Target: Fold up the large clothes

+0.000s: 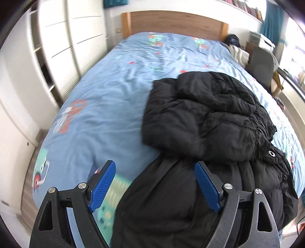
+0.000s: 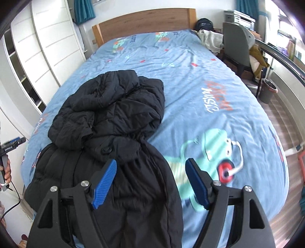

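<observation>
Left tongs [image 1: 155,188] spread and empty, black padded coat [image 1: 209,133] lying at 6 o'clock on the bed [image 1: 106,91], upper part doubled over the lower, fold judged unfinished; right tongs [image 2: 151,184] likewise spread, empty.

A bedroom in a home. A wide bed with a wooden headboard [image 2: 144,21] fills the room, spread with a light-blue cartoon-printed cover [image 2: 190,80]. White sliding wardrobe doors [image 2: 47,42] line one side. On the other stand a grey chair [image 2: 236,47] draped with clothes, a small grey waste bin [image 2: 267,91] on the wood-plank floor [image 2: 282,112], and teal curtains [image 2: 83,9] by the window.
</observation>
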### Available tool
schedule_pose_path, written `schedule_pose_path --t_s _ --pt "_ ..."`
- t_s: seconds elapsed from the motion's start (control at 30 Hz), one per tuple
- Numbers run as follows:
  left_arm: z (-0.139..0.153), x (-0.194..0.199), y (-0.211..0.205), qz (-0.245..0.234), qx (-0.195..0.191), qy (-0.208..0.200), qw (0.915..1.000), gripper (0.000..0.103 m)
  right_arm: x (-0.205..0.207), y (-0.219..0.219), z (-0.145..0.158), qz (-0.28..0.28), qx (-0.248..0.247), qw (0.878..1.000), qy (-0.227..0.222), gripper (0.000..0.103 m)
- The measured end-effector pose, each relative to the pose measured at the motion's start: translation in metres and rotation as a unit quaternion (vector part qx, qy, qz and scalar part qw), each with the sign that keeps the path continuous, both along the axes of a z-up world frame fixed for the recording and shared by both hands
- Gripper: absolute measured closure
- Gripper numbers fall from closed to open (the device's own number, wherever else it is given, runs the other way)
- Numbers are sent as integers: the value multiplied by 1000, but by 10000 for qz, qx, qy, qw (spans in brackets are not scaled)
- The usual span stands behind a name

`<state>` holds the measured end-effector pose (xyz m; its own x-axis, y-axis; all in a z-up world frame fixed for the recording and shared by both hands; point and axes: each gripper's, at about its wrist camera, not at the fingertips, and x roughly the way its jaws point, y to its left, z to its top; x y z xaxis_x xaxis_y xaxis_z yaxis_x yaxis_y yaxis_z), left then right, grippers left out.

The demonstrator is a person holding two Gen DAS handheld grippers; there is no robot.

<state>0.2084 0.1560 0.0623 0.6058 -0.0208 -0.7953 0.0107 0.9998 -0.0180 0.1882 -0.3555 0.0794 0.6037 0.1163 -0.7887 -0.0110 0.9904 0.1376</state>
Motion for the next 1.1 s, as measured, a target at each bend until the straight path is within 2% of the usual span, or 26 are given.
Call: schedule_pose_path --t_s 0.33,0.67,0.83,1.1 --pt "-6 -75 85 441 -113 37 9990 17 -79 -32 4 -394 335 9985 -203 29" --pt "-42 -122 150 1060 -734 248 9913 17 -117 -52 -31 -711 882 9936 -2 27" --pt "-72 -126 157 1158 -1033 514 9865 17 -116 -45 -60 -656 979 9926 292 26" --pt "-132 -119 140 1100 -1600 1080 9750 17 -107 -32 -103 -611 1162 9888 717 25"
